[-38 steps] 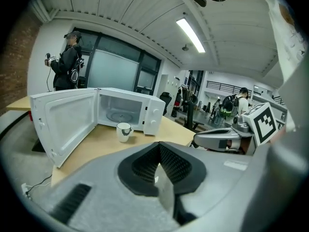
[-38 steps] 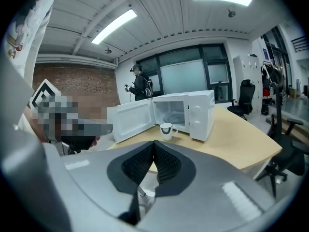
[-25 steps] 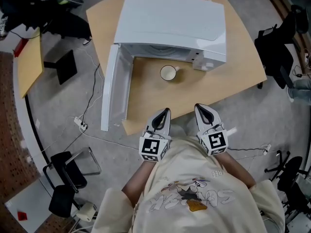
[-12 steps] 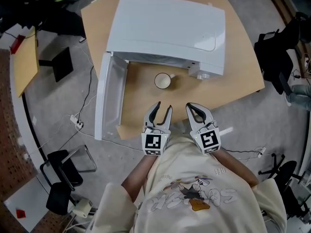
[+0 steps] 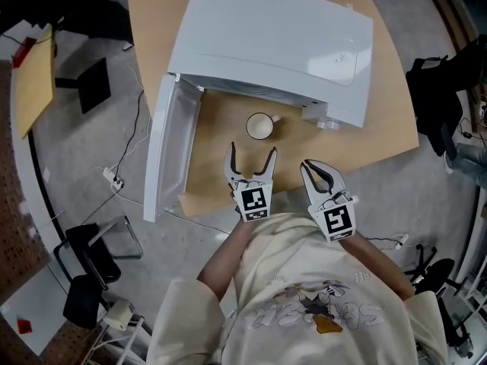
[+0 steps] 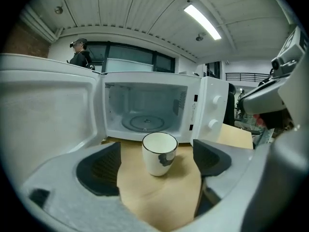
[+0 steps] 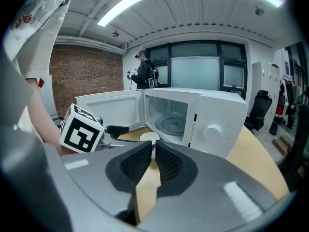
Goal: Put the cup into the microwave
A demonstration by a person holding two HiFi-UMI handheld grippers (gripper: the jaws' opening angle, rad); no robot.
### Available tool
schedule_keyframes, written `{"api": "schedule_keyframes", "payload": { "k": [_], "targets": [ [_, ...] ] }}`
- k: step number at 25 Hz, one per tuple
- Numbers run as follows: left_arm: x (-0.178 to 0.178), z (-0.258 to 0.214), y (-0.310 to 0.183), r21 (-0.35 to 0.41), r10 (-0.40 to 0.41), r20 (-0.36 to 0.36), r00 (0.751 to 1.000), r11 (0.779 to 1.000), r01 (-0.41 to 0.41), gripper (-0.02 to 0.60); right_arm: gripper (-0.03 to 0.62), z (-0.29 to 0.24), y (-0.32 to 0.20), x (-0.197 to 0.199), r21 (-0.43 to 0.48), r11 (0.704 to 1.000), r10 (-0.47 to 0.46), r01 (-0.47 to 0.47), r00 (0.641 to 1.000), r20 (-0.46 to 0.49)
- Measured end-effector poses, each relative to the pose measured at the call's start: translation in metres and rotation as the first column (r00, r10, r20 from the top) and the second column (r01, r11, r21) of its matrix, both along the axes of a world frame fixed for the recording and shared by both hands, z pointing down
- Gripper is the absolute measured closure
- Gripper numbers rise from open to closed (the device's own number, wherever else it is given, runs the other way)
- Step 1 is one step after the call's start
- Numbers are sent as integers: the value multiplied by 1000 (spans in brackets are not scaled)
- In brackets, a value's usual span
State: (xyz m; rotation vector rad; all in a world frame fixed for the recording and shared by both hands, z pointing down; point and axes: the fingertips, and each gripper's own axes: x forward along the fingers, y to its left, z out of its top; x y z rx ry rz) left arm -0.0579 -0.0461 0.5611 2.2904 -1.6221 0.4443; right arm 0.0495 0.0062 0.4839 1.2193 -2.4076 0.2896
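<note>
One white microwave [image 5: 266, 44] sits far back on the table [image 5: 388, 120], its door [image 5: 169, 154] swung wide to the left so the cavity can take the cup [image 5: 260, 126], which stands upright just before the opening. The left gripper [image 5: 249, 152], aimed at the cup from the near side, is opening its jaws with nothing yet between them, likely to straddle it. The right gripper [image 5: 313, 169] idles beside it, jaws together and empty.

White cup [image 5: 259, 126], upright, empty, near middle of the surface [image 5: 392, 124], just before the white microwave [image 5: 274, 44]. Microwave toward far edge, door [image 5: 169, 154] swung open left.
</note>
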Motion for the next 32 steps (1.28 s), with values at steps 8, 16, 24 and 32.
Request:
{"api": "schedule_keyframes", "payload": {
  "k": [8, 16, 24, 32],
  "targets": [
    [23, 27, -28, 44, -169, 14, 986, 985, 168, 115, 562, 5, -3, 5, 15, 999, -44, 45, 998, -52],
    [18, 55, -44, 46, -264, 35, 964, 964, 262, 142, 562, 25, -11, 7, -3, 1000, -26, 26, 1000, 7],
    [15, 57, -49, 82, -299, 30, 954, 952, 295, 158, 548, 44, -32, 11, 19, 1000, -20, 19, 998, 64],
    [17, 53, -63, 138, -307, 28, 951, 944, 300, 160, 553, 59, -40, 10, -12, 1000, -19, 20, 997, 68]
  ]
}}
